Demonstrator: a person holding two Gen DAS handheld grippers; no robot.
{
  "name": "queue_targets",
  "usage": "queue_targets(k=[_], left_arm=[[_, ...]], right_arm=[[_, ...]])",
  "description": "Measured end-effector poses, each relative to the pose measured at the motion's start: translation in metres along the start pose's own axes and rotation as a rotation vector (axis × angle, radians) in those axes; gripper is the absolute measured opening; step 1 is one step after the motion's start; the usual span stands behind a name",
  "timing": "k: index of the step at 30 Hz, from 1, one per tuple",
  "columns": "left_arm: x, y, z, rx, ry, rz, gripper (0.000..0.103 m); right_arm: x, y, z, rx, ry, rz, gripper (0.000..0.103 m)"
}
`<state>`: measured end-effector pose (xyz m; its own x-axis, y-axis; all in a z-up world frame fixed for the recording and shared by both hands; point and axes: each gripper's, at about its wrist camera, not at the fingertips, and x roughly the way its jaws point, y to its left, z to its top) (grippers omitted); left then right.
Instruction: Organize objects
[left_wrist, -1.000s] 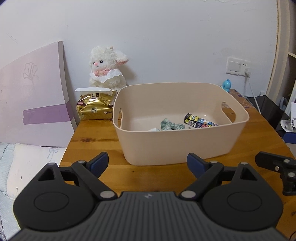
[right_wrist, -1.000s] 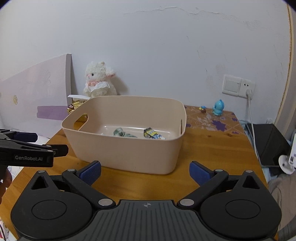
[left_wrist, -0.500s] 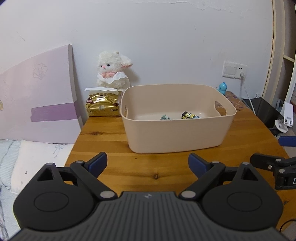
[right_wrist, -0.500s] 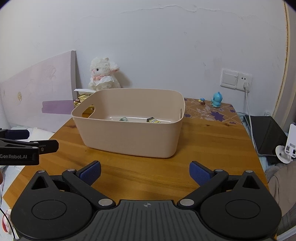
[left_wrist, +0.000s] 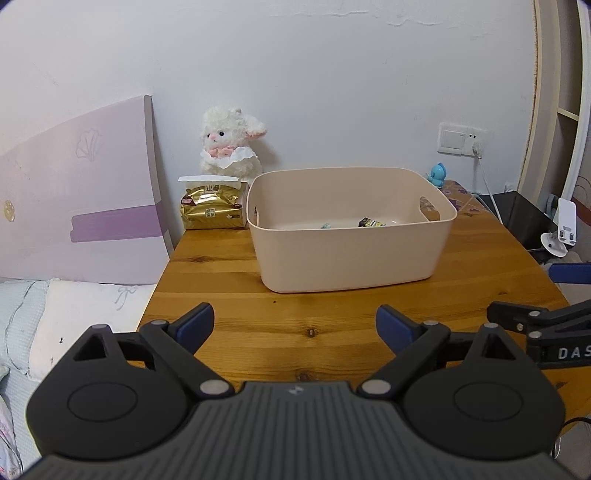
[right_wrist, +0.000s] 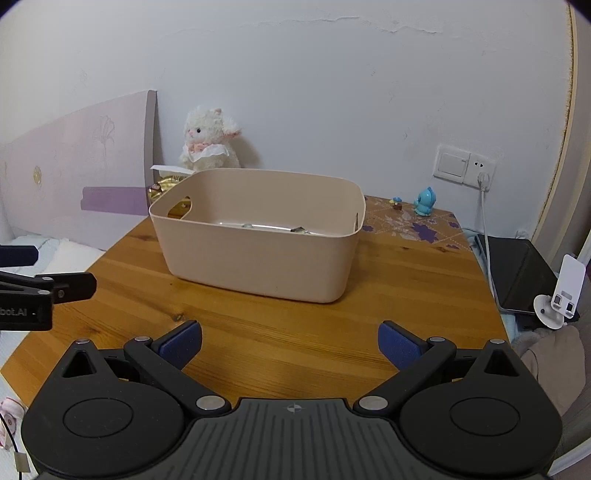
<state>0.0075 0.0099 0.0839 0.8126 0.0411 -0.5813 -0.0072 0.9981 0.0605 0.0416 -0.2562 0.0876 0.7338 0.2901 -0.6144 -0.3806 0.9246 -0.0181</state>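
A beige plastic bin (left_wrist: 351, 254) stands on the wooden table (left_wrist: 295, 314); it also shows in the right wrist view (right_wrist: 258, 258). Inside lie a small dark printed box (left_wrist: 371, 222) and a green-white wrapped item (left_wrist: 326, 225), mostly hidden by the bin's wall. My left gripper (left_wrist: 295, 326) is open and empty over the table's near edge, well short of the bin. My right gripper (right_wrist: 290, 343) is open and empty, also short of the bin. Each gripper shows at the edge of the other's view.
A white plush lamb (left_wrist: 229, 147) and a gold tissue pack (left_wrist: 211, 206) sit at the back left. A small blue figurine (right_wrist: 424, 201) stands at the back right by the wall socket (right_wrist: 463, 166). A bed (left_wrist: 55, 314) lies left of the table; a dark tablet (right_wrist: 517, 273) lies right.
Both grippers have drawn back from the bin and risen a little; the bin looks smaller and farther. Both stay open and empty.
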Motion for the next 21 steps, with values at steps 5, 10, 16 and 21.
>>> queue_targets(k=[5, 10, 16, 21], left_arm=[[-0.0050, -0.0010, -0.0021, 0.009, 0.001, -0.002, 0.095], [-0.0070, -0.0009, -0.0019, 0.008, -0.002, 0.008, 0.095], [-0.0037, 0.0007, -0.0012, 0.006, 0.011, 0.007, 0.095], [-0.0009, 0.0026, -0.0010, 0.002, 0.016, 0.010, 0.097]], right_arm=[[-0.0043, 0.0011, -0.0002, 0.000, -0.005, -0.006, 0.103], [-0.0080, -0.0016, -0.0006, 0.007, -0.011, -0.017, 0.103], [-0.0077, -0.0047, -0.0015, 0.011, -0.006, -0.024, 0.103], [-0.0050, -0.0047, -0.0015, 0.013, 0.002, -0.026, 0.103]])
